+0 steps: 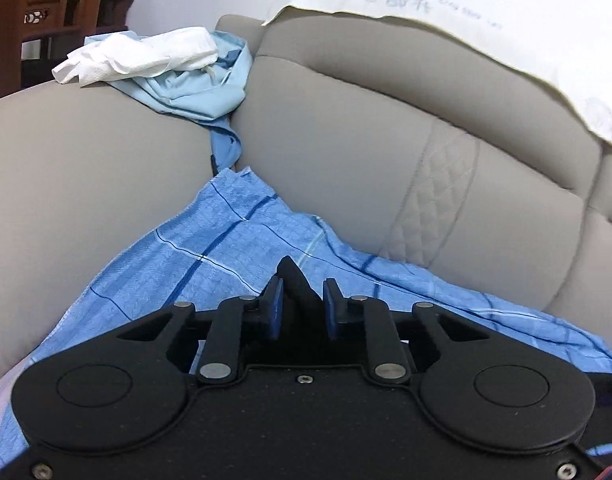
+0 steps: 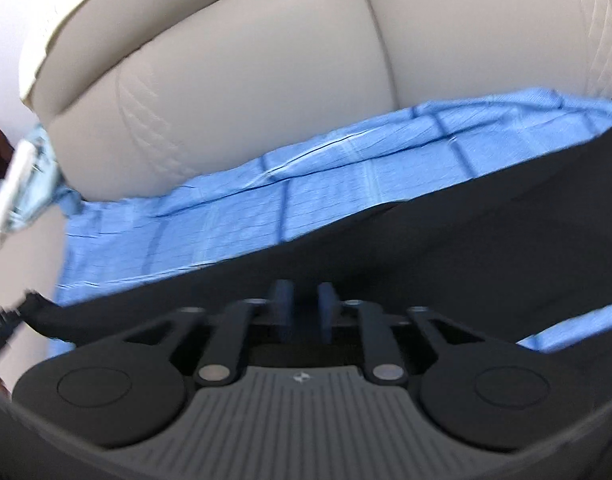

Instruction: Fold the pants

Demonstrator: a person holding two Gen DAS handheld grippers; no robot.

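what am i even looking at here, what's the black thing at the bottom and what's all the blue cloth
Each picture comes from a camera on a hand-held gripper, looking forward along its two fingers; a person holds one in each hand. The black shape below is the gripper itself. In the left view, the left gripper pinches a peak of black cloth, the pants. In the right view, the right gripper sits against the same black pants; whether it grips them is unclear. Underneath lies a blue checked sheet on a grey sofa, with crumpled white paper on the sofa.
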